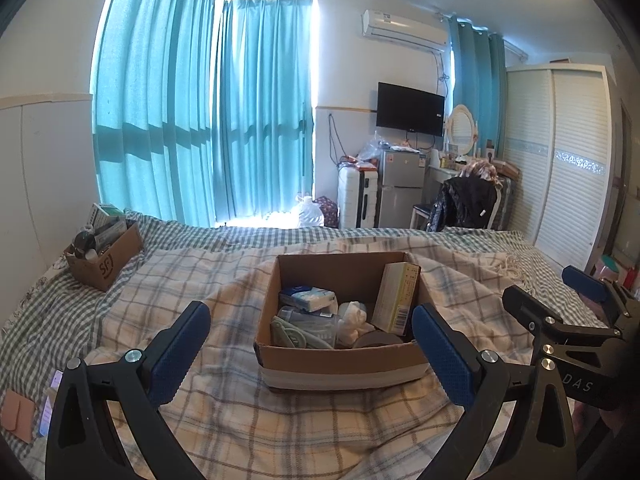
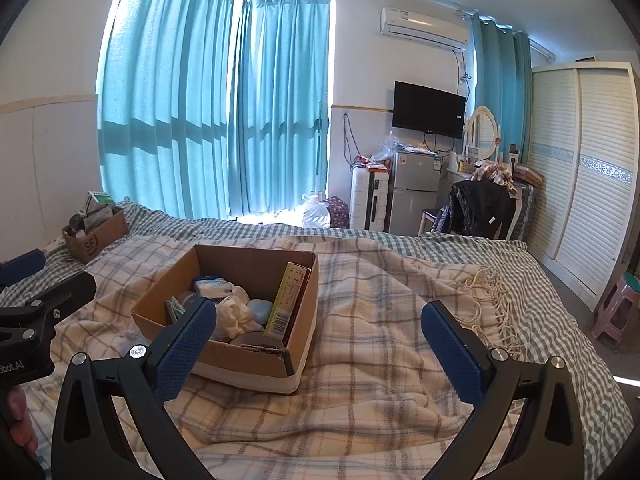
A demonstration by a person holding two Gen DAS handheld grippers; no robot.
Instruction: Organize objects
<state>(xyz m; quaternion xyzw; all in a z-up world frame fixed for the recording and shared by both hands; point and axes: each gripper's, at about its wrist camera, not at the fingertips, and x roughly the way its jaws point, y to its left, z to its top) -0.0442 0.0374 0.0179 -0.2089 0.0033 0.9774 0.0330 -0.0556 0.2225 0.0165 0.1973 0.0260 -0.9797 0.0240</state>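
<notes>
Plaid bedding (image 1: 320, 420) carries the cardboard box (image 1: 340, 364), already packed with items; a second box (image 1: 106, 262) sits well left. Left gripper (image 1: 310, 344) and right gripper (image 2: 316, 346) hover released, empty, suggesting sorting is nearly done.

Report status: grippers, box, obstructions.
Left gripper open, empty, facing the cardboard box. Right gripper open, empty, beside it. Box on the plaid blanket, items inside. Nothing blocking.
</notes>
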